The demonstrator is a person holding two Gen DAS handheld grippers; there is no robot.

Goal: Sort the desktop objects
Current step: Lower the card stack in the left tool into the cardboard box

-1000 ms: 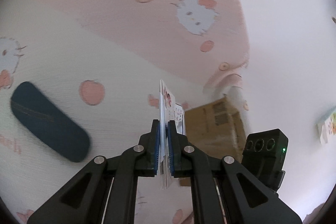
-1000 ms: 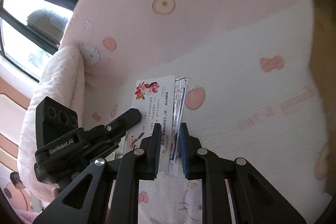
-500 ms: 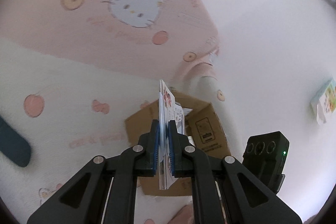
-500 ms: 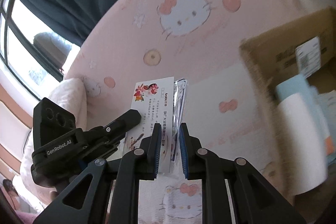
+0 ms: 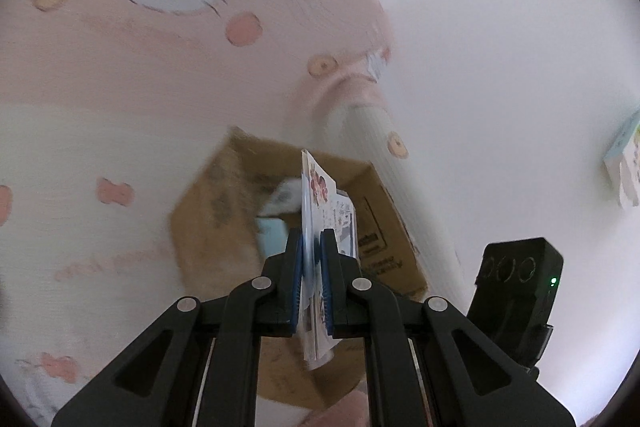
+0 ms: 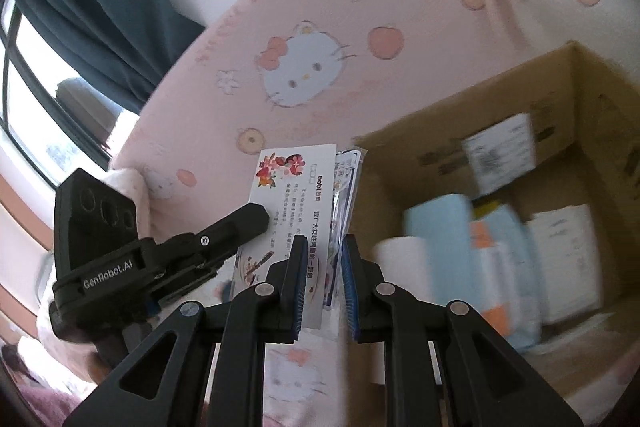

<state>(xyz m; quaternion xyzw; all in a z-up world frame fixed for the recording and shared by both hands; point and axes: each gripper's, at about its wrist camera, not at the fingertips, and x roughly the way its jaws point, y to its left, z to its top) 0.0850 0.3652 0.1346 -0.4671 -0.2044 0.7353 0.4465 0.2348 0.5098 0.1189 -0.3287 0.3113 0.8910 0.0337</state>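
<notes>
Above the printed pink cloth [image 5: 120, 75], beside the open box [image 6: 568, 131], both grippers hold one flat packet between them; the left gripper [image 5: 311, 267] is clamped on the packet [image 5: 320, 211], seen edge-on from its camera, and the right gripper [image 6: 322, 279] pinches the same packet's near edge, its pads closed on the printed card [image 6: 296, 195] and the clear sleeve behind it; in the right view the left gripper [image 6: 240, 223] reaches in from the left and grips the card's far side. The packet hangs in the air, upright and just left of the box's near wall, not yet over the opening. The box already holds blurred things: a pale blue pack [image 6: 440, 227], a white roll [image 6: 400, 267] and some white paper items. The step in hand looks like the carry toward the box, so the sorting seems partly done. The next move likely calls for bringing the packet across the cardboard rim and over a free spot, tipping it flatter, then loosening both grips together so it drops in cleanly; one grip let go first could leave it swinging or snagged on the rim.
</notes>
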